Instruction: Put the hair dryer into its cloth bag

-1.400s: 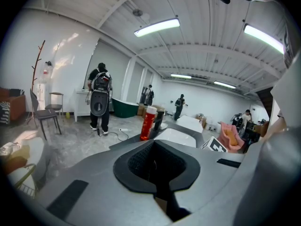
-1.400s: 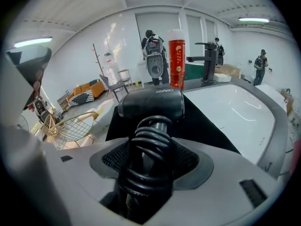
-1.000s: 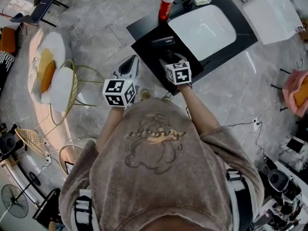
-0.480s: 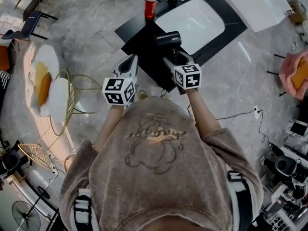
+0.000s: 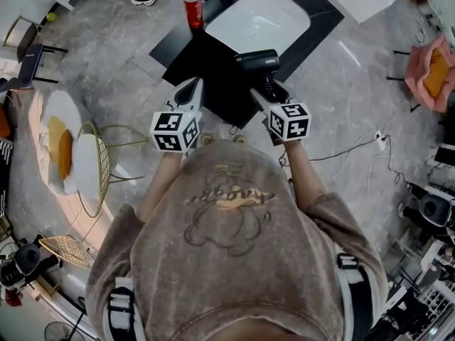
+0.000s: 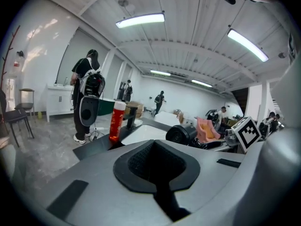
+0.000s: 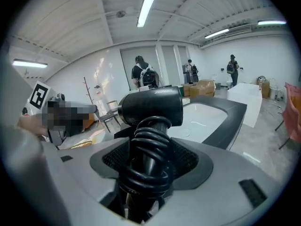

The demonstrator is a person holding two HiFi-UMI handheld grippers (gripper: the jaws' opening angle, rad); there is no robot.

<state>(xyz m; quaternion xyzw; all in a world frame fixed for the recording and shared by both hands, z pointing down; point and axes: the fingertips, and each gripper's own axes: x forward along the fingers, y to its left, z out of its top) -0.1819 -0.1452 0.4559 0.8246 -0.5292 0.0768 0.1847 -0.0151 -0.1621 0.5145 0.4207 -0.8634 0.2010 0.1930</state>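
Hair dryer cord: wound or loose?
Wound: the black cord coils round the handle of the black hair dryer, in the right gripper.

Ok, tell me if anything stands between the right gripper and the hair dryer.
Nothing visible does: the right gripper already clamps the black hair dryer by its cord-wrapped handle. No cloth bag is in view.
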